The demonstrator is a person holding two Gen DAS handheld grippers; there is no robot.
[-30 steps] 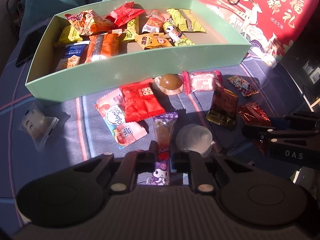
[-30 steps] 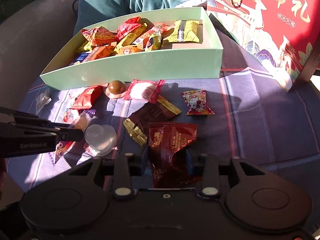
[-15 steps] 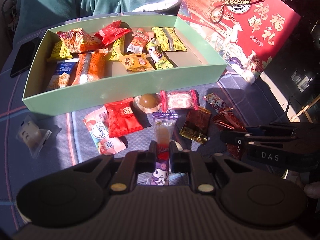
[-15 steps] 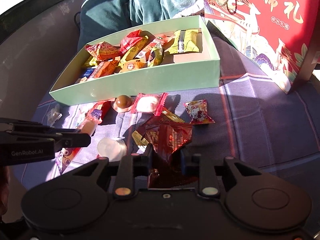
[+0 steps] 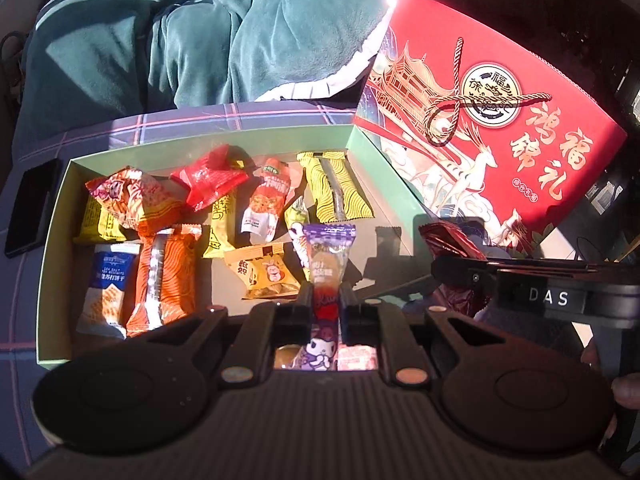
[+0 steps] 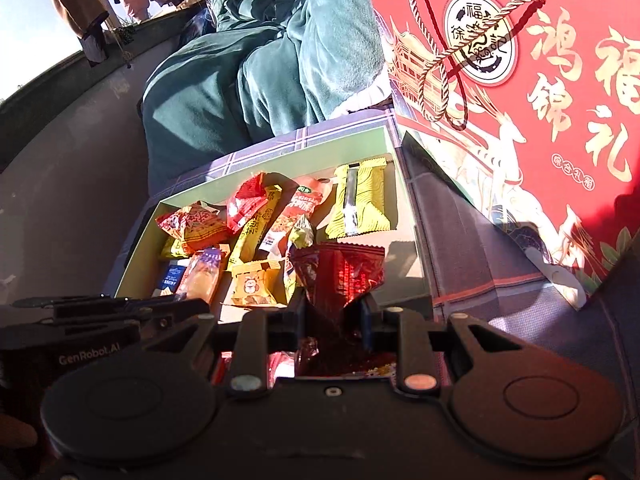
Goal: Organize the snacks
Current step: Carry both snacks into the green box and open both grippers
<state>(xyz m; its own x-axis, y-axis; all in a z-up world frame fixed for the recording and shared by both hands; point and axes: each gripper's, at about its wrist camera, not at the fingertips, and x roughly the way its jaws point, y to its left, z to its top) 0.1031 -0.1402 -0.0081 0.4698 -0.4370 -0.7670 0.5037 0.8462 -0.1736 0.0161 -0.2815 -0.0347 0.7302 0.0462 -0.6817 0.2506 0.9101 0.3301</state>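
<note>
Plaid cloth sunlit; left tool clamps purple candy, right tool clamps red packet.

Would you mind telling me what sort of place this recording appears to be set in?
Probably a home, perhaps a bed or sofa: a plaid cloth under the green snack box, a teal blanket behind, and a red gift box alongside.
</note>
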